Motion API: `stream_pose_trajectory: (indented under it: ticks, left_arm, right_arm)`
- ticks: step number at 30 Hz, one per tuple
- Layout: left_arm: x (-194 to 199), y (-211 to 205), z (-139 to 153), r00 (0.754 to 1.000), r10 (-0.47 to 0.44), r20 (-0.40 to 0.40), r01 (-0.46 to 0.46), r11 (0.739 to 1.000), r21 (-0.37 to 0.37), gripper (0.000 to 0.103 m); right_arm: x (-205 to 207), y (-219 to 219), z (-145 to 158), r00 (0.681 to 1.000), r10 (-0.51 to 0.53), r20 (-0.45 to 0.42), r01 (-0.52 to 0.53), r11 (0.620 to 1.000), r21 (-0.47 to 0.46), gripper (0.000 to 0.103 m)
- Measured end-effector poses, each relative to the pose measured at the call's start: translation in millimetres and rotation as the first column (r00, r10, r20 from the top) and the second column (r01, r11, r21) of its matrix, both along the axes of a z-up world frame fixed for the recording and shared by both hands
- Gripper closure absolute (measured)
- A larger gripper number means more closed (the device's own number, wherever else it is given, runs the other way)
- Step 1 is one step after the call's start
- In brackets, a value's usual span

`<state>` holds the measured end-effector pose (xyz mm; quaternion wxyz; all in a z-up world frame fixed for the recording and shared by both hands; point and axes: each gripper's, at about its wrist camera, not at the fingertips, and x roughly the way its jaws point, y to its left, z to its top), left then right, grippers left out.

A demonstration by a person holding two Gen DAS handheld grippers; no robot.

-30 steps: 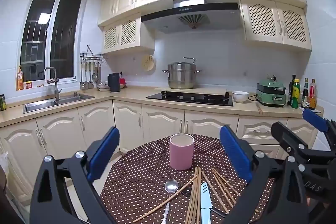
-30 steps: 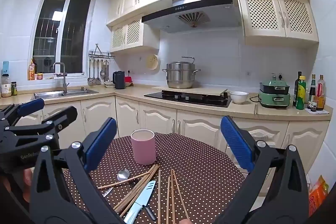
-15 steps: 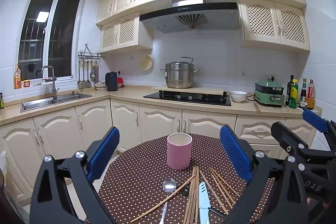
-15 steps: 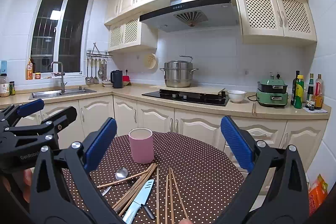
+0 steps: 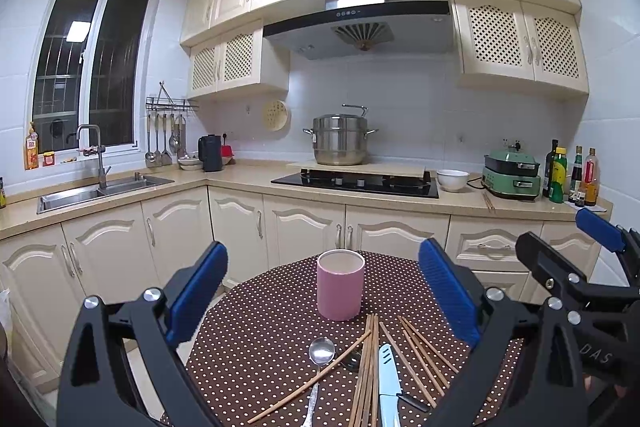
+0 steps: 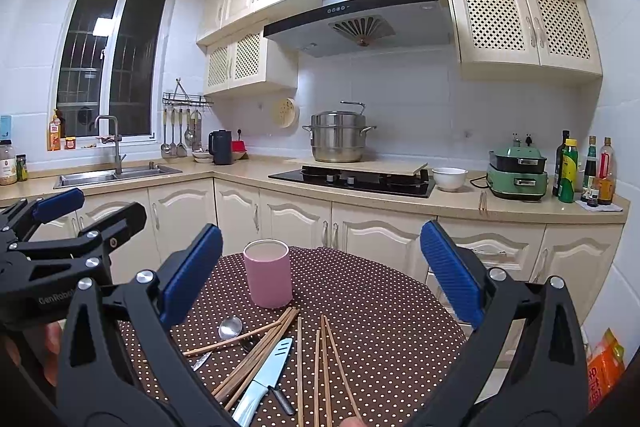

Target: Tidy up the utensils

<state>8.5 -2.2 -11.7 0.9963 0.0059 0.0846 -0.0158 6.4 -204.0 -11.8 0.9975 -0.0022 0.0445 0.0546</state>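
Both the left gripper (image 5: 323, 291) and the right gripper (image 6: 321, 267) hang spread wide and empty above the dotted table (image 6: 380, 307), near the pink cup (image 6: 267, 273), chopsticks (image 6: 320, 367), spoon (image 5: 321, 351) and knife (image 6: 264, 375)

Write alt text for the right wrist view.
The open right gripper hangs over a round dotted table where chopsticks, a spoon and a knife lie scattered before an upright pink cup. The left gripper shows at left, kitchen counters behind.
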Motion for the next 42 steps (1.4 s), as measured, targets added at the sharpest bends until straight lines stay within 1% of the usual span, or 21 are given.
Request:
stream_pose_trajectory:
  ticks: [42]
  left_arm:
    - [2.0,-1.3,-5.4,1.000,0.002,-0.008,-0.002,1.000,0.004,0.008]
  right_arm:
    - [-0.4,-3.1,-1.4,1.000,-0.003,-0.012,0.003,1.000,0.006,0.006]
